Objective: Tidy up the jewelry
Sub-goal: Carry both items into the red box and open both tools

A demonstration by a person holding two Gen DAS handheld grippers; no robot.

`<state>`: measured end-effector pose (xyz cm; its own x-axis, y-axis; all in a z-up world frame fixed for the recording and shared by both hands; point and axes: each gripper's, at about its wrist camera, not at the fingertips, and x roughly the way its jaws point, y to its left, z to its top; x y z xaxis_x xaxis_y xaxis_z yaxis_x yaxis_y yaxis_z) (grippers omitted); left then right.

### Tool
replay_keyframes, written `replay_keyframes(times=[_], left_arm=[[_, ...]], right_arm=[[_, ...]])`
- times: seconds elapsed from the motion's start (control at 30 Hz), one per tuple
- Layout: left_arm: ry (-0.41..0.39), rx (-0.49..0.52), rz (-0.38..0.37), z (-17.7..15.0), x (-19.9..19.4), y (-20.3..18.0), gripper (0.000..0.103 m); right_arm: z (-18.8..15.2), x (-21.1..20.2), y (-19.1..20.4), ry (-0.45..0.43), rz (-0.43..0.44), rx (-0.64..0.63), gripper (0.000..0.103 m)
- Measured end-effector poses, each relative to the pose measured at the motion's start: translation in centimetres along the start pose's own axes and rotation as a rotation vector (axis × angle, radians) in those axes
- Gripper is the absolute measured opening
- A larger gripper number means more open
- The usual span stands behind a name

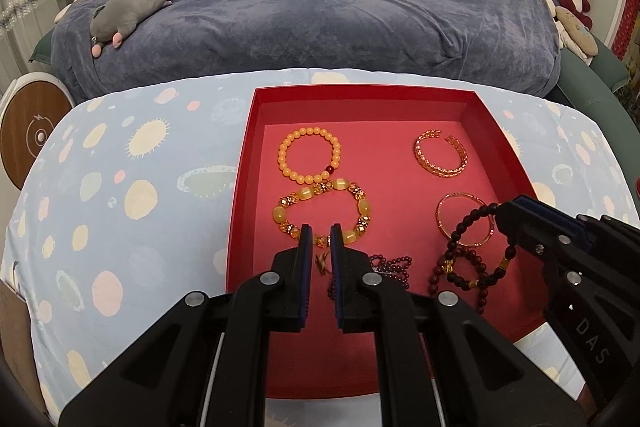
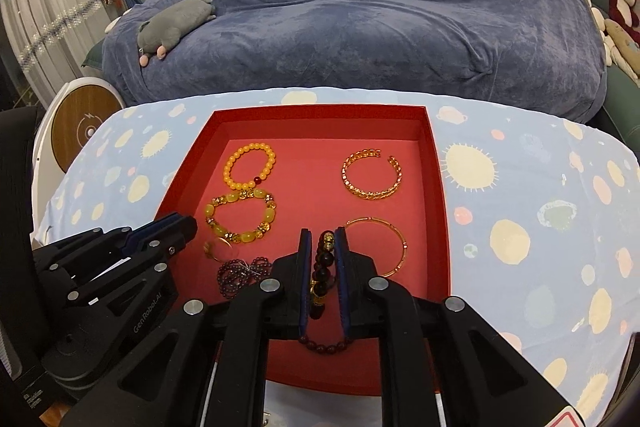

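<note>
The red tray (image 1: 248, 167) (image 2: 436, 187) holds an orange bead bracelet (image 1: 283, 155), a chunky yellow bracelet (image 1: 280, 214), a gold cuff (image 1: 438, 169), a thin gold bangle (image 1: 460, 194) and a purple bead strand (image 1: 390, 263). My left gripper (image 1: 321, 227) (image 2: 191, 223) hovers shut over the yellow bracelet's near edge. A small gold piece (image 1: 320, 261) shows through the slit; held or not, I cannot tell. My right gripper (image 2: 323, 231) (image 1: 500, 211) is open, with a dark bead bracelet (image 2: 325, 261) (image 1: 466, 221) loose between its pads. Dark red beads (image 2: 324, 348) lie under it.
The tray sits on a pale blue cloth (image 1: 120, 187) printed with planets. Behind it lies a grey-blue blanket (image 1: 320, 7) with a grey plush toy (image 1: 128, 11). A round white device with a wooden face (image 1: 32, 135) stands at the left edge.
</note>
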<state>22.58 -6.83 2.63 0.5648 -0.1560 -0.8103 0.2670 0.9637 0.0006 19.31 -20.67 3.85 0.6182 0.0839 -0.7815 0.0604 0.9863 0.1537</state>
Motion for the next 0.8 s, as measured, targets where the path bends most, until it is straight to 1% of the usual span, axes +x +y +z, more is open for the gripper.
replay_keyframes(times=[0.07,0.1,0.17,0.2,0.33,0.53,0.67,0.8], left_arm=[[0.002,-0.001,0.011,0.0,0.0,-0.1,0.020],[-0.002,-0.002,0.016,0.0,-0.1,-0.1,0.034],[-0.028,-0.002,0.037,0.0,-0.8,-0.2,0.049],[-0.042,0.005,0.042,0.0,-1.2,-0.3,0.051],[-0.058,0.030,0.050,-0.2,-2.3,-0.6,0.051],[-0.064,0.024,0.041,-1.1,-4.0,-0.7,0.051],[-0.055,0.015,0.043,-2.6,-5.0,-0.4,0.051],[-0.036,0.004,0.049,-4.4,-5.5,0.1,0.051]], right_arm=[[0.0,-0.4,-0.1,-0.012,-0.009,0.000,0.023],[0.0,-0.6,-0.3,-0.018,-0.010,0.004,0.028],[-0.1,-1.3,-0.4,-0.032,-0.009,0.011,0.030],[-0.2,-1.6,-0.4,-0.037,-0.007,0.013,0.031],[-0.7,-3.1,-0.5,-0.050,0.004,0.023,0.031],[-2.5,-5.3,0.0,-0.056,0.011,0.016,0.031],[-4.3,-6.5,0.0,-0.049,0.012,0.017,0.031],[-6.2,-7.0,-0.1,-0.023,0.015,0.026,0.031]])
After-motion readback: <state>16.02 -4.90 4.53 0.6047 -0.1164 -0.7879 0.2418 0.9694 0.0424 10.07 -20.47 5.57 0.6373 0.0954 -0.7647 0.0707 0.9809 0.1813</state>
